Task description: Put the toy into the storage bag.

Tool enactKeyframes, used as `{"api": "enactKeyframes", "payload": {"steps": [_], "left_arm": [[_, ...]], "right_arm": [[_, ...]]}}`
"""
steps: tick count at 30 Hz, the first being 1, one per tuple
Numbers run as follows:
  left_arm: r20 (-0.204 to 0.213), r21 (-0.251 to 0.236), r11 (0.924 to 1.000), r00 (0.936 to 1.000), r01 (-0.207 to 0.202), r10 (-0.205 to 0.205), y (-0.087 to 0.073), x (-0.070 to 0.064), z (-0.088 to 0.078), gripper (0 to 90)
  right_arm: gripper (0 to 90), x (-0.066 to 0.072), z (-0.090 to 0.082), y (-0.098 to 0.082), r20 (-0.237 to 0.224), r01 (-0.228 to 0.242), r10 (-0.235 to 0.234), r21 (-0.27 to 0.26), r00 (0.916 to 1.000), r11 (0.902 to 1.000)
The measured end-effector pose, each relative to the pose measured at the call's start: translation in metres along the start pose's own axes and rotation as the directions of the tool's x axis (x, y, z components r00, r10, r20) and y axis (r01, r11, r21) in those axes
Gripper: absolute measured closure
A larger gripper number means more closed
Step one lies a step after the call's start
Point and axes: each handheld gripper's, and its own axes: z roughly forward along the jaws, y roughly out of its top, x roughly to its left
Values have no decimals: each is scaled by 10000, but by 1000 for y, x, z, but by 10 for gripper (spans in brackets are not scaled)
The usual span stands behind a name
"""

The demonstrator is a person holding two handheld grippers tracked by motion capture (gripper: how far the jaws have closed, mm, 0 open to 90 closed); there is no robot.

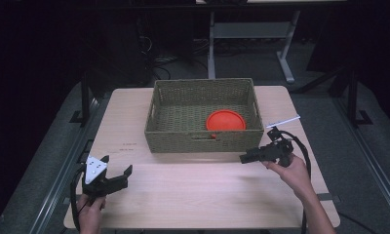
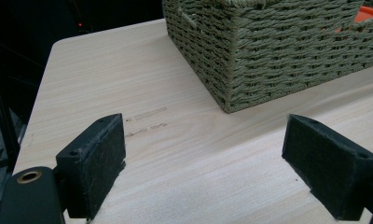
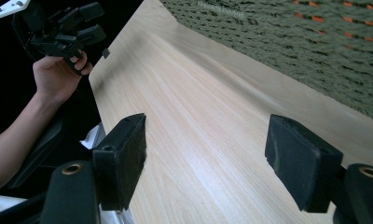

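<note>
High view: right gripper (image 1: 245, 157) empty, jaws spread, beside basket (image 1: 203, 141) holding orange disc (image 1: 225, 120); left gripper (image 1: 121, 171) likewise empty, jaws apart. Deposit step looks finished; next, withdraw.

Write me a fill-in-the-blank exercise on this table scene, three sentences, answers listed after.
1. The orange plate lies inside the woven ____.
2. The jaws of the left gripper stand ____, with nothing between them.
3. The right gripper is held just in front of the basket's ____ right corner, above the wooden table.

Missing words: basket; open; front
</note>
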Motion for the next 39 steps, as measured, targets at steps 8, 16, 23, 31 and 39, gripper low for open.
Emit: {"api": "enactKeyframes", "payload": {"steps": [8, 16, 23, 31, 39], "left_arm": [[1, 1, 10000, 10000, -18, 18, 0, 0, 0, 128], [1, -21, 10000, 10000, -25, 25, -1, -1, 0, 128], [25, 13, 10000, 10000, -33, 33, -1, -1, -1, 128], [27, 10, 10000, 10000, -14, 14, -1, -2, -1, 128], [24, 22, 10000, 10000, -36, 36, -1, -3, 0, 128]], "right_arm": [[287, -3, -6, -12, 47, -126, 127, -145, 9999, 9998], [285, -11, -11, -26, 80, -371, 373, -213, 9993, 9991], [285, -15, -14, -34, 150, -376, 380, -241, 9992, 9990], [285, -20, -18, -49, 178, -531, 538, -398, 9984, 9978], [286, -25, -24, -64, 209, -648, 662, -607, 9976, 9961]]}}
